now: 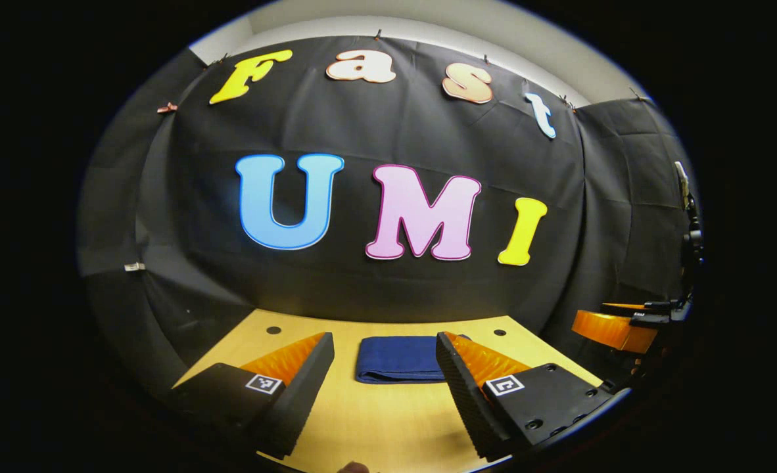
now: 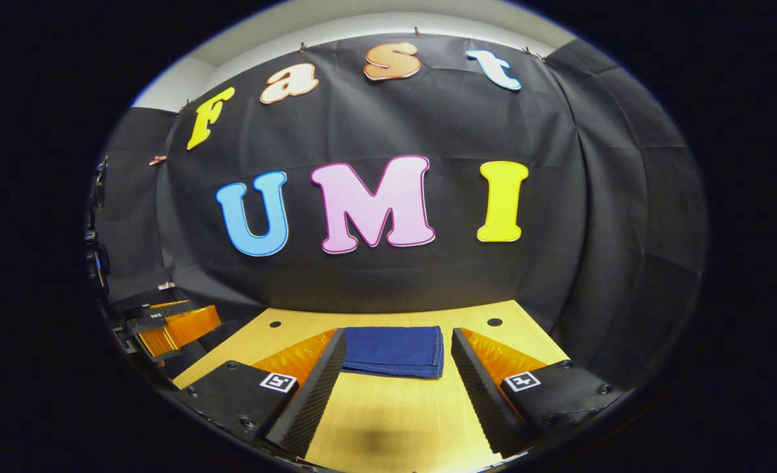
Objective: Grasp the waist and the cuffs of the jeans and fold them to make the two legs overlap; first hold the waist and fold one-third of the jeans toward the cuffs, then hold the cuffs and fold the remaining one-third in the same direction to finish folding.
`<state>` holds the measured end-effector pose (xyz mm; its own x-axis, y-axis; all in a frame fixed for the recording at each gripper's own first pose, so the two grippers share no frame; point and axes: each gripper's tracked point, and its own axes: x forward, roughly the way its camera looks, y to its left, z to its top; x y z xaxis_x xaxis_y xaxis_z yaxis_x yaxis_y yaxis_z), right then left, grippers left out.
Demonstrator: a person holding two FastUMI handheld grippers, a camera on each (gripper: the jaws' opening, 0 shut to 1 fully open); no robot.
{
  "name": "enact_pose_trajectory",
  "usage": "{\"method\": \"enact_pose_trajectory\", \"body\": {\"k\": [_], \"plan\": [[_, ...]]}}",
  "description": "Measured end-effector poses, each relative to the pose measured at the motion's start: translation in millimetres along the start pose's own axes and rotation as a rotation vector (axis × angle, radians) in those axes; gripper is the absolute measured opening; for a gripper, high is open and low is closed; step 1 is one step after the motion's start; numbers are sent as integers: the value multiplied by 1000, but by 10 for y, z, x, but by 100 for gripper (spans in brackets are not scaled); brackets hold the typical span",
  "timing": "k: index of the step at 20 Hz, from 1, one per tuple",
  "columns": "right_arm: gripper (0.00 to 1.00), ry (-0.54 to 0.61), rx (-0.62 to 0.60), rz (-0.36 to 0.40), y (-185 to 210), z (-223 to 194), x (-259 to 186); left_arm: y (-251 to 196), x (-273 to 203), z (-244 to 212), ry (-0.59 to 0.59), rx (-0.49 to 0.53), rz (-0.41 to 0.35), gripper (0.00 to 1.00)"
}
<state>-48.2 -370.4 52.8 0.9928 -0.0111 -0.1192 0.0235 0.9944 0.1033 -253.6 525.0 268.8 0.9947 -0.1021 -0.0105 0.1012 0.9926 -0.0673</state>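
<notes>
The jeans [image 1: 398, 359] lie folded flat on the table [image 1: 388, 420]. Short of the jeans, the left gripper [image 1: 383, 358] and the right gripper [image 2: 398, 351] hover wide, holding nothing.

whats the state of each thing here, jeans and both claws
jeans: folded into a flat compact stack, lying on the table, touched by neither claw
left claw: open, holding nothing, short of the jeans
right claw: open, holding nothing, short of the jeans
</notes>
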Motion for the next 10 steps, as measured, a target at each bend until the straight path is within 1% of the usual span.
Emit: {"method": "enact_pose_trajectory", "body": {"k": [4, 6, 8, 10], "plan": [[98, 32, -24, 4, 178, -278, -228, 47, -326, -67, -39, -27, 20, 97], [98, 58, -45, -3, 189, -395, -303, 36, -442, -103, -51, -8, 22, 97], [98, 69, -41, 3, 242, -420, -357, -10, -508, -67, -67, 20, 24, 97], [98, 69, -45, 5, 269, -425, -348, -81, -540, 10, -91, 42, 4, 96]]}}
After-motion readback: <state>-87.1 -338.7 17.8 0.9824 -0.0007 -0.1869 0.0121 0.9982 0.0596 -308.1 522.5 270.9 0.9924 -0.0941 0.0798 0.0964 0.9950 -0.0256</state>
